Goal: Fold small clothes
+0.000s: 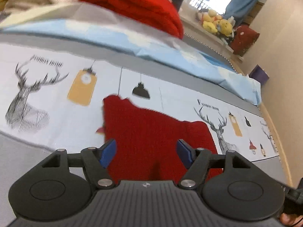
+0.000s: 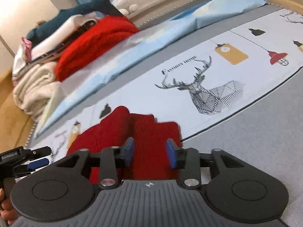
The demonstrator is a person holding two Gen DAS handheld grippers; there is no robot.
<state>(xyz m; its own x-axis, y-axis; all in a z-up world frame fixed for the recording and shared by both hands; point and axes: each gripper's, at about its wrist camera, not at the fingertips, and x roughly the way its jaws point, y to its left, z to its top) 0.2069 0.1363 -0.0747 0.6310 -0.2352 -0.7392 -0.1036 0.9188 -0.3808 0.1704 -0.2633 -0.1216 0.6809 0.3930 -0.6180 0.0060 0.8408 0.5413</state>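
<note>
Dark red knitted garment (image 1: 151,132), partly folded, lying on the deer-print bedspread (image 1: 47,98) of a bed, directly ahead of and below both grippers. Left gripper (image 1: 146,152) with blue fingers (image 1: 108,154) spread wide, nothing pinched between them, red knit visible through the gap and beyond it. Right gripper (image 2: 150,155) with blue fingers (image 2: 129,154) parted less widely, a raised fold of the same garment (image 2: 151,138) showing in the gap; whether the pads touch the fabric cannot be told, though no squeeze is evident, so read as released.

Key relation: in the right wrist view, garment running from near centre out to the far left, its thicker rolled part (image 2: 113,124) on the left and the flat layered edge straight ahead of the right fingers; left gripper's tip (image 2: 37,162) seen at the left margin of that view, beside the garment's left end. In the left wrist view, garment filling the centre and extending right, its far corner toward the lamp prints. Each hand thus near its own end, long axis lying across between them.

Bright red sweater (image 1: 136,5) and cream blanket (image 2: 34,87) stacked at the far side, well apart from the work.
</note>
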